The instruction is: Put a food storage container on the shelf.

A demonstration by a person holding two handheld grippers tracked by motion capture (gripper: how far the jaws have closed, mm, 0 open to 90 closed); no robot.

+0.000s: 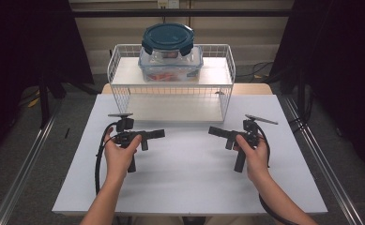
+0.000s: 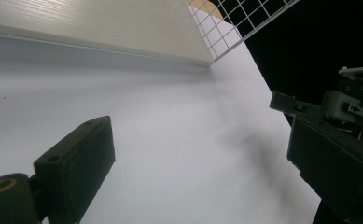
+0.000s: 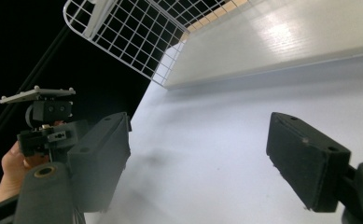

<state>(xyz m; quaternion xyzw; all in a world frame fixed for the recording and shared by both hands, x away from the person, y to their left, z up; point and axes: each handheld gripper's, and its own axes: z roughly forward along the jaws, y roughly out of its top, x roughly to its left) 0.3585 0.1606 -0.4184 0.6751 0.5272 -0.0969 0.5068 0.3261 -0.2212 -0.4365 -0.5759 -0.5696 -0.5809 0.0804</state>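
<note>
Where the wire rack (image 1: pixel 171 75) stands, stacked containers (image 1: pixel 170 56) sit.

The left gripper (image 1: pixel 155 134) and right gripper (image 1: pixel 216 131) are matte black, pistol-shaped, each topped by a grey three-cornered plate (image 1: pixel 120 115) on a boxy block. Flat rectangular jaws carry small screw holes; a brass-ringed pivot (image 3: pixel 44 171) shows. Black cables (image 1: pixel 97 161) loop back. Forearms are bare, sleeveless.

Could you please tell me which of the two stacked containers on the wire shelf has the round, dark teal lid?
The upper container: round, with a dark teal clip lid, it sits on top of the clear rectangular box with red contents, on the shelf.
</note>
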